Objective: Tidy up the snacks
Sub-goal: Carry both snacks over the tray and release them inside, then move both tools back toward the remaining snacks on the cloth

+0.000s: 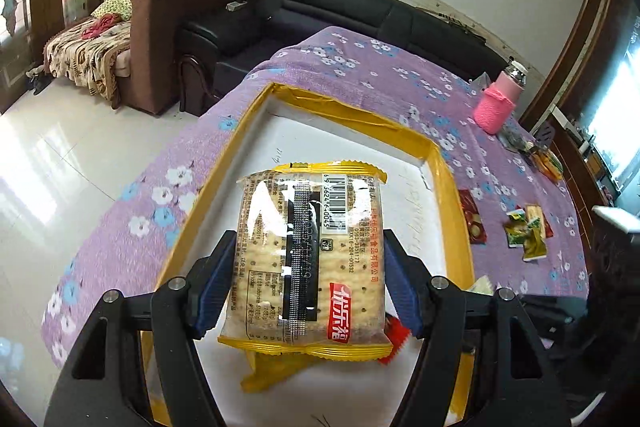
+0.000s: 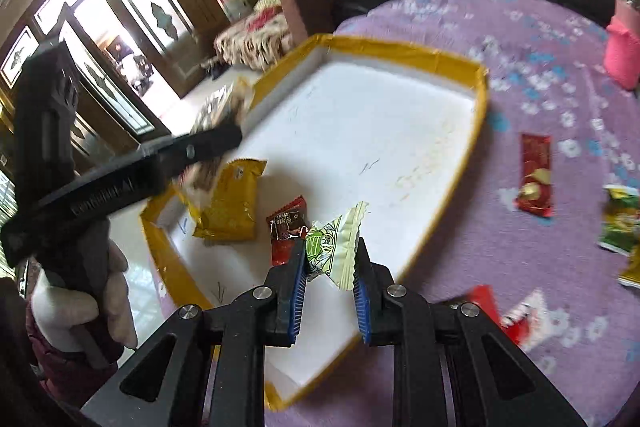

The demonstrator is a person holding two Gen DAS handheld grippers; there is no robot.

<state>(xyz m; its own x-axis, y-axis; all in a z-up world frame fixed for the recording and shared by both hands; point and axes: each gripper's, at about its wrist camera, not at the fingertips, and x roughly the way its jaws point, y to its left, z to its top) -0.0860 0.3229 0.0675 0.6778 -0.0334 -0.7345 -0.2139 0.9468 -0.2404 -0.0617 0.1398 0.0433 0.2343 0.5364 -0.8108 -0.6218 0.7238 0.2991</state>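
Note:
My left gripper (image 1: 308, 259) is shut on a clear-and-yellow cracker pack (image 1: 308, 251), held above the white tray with yellow rim (image 1: 352, 115). Under it lie a yellow packet (image 1: 268, 367) and a red wrapper (image 1: 394, 341). My right gripper (image 2: 330, 263) is shut on a green-and-white candy wrapper (image 2: 332, 247), held over the tray's (image 2: 400, 51) near part. In the right wrist view the tray holds a yellow packet (image 2: 230, 203) and a red snack (image 2: 286, 227). The left gripper (image 2: 132, 175) with its crackers shows at the left.
Loose snacks lie on the purple flowered cloth (image 1: 360, 67) right of the tray: red packets (image 1: 472, 223) (image 2: 534, 173), green-yellow packets (image 1: 526, 231) (image 2: 620, 219), a red-white one (image 2: 516, 315). A pink-sleeved bottle (image 1: 496, 103) stands far right. Sofas (image 1: 320, 7) stand beyond the table.

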